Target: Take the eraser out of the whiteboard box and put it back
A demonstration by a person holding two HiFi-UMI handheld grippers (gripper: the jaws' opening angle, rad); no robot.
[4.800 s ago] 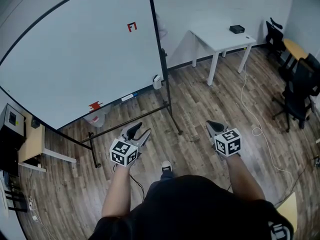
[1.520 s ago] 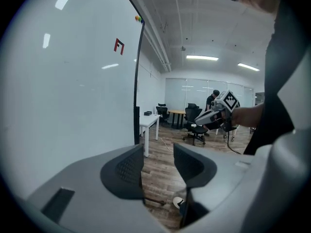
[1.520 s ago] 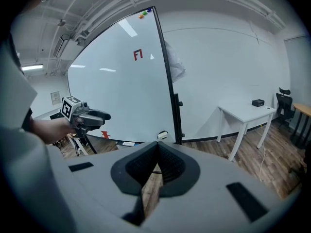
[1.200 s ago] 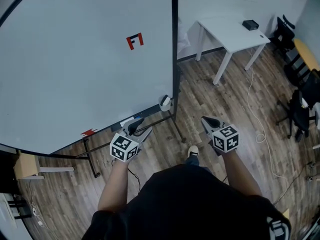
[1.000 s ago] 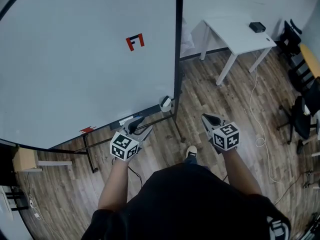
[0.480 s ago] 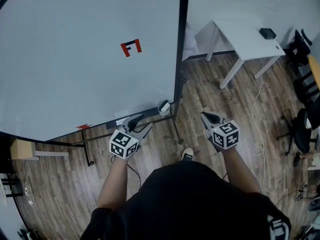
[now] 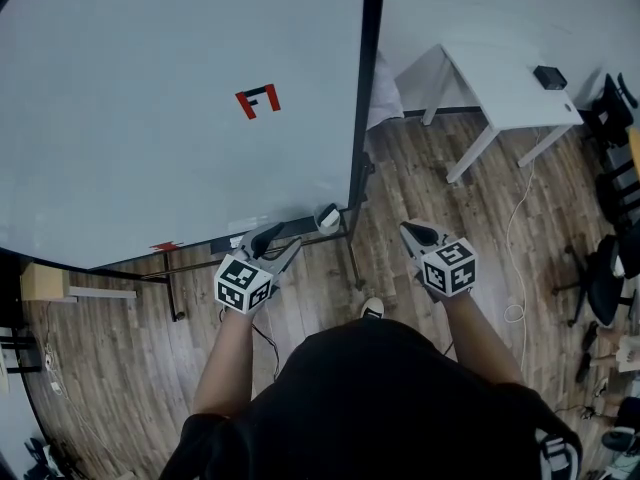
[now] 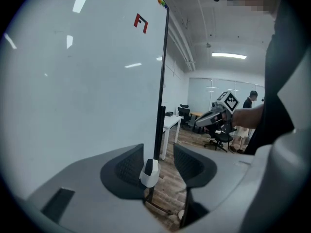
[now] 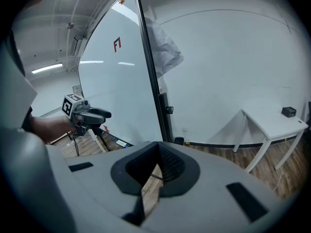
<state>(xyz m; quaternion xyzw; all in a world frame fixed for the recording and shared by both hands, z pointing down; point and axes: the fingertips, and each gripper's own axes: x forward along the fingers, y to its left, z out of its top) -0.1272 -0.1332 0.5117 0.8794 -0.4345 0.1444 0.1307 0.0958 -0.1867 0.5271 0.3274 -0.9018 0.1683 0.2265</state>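
Note:
The whiteboard (image 7: 150, 118) fills the left of the head view. A small white box (image 7: 327, 217) hangs at its lower right corner by the black frame post. In the left gripper view the box (image 8: 149, 176) holds a dark eraser (image 8: 148, 166), seen through the gap between the jaws and still at a distance. My left gripper (image 7: 272, 245) is open and empty, just left of the box and short of it. My right gripper (image 7: 414, 232) hovers to the right of the box, over the floor, shut and empty (image 9: 156, 147).
A white table (image 7: 500, 73) with a black box (image 7: 550, 76) stands at the back right. Office chairs (image 7: 612, 108) line the right edge and a cable (image 7: 520, 268) lies on the wood floor. The board's stand legs (image 7: 352, 258) spread below the tray.
The view has closed in on the whiteboard's lower right corner. Both grippers have come nearer to the white box; their jaws have not changed.

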